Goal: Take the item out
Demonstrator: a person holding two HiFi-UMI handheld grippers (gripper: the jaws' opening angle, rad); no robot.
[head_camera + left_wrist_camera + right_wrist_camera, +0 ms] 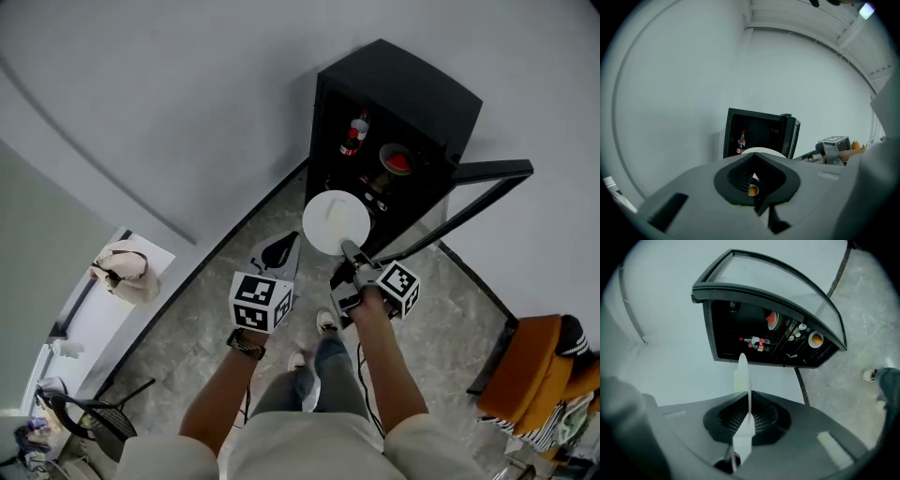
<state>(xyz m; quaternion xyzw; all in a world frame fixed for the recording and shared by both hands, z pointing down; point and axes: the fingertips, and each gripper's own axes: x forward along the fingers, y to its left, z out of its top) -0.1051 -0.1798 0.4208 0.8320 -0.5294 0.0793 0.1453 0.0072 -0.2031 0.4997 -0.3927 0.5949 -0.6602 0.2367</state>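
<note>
A black cabinet [412, 94] stands against the white wall with its glass door [478, 192] swung open. My right gripper [349, 251] is shut on the rim of a white plate [336, 222], held in the air in front of the cabinet and outside it. In the right gripper view the plate [743, 394] shows edge-on between the jaws of the gripper [749, 416]. A red-labelled bottle [354, 134] and a red bowl [397, 161] remain on the shelves. My left gripper [277, 251] hangs left of the plate, shut and holding nothing; the plate's rim [761, 151] shows just beyond it.
Small cups and a bowl [815, 339] sit on a lower shelf. An orange chair with clothes [539, 375] stands at the right, and a black chair [94, 417] at the lower left. A beige bag [127, 272] lies by the left wall. The floor is grey stone.
</note>
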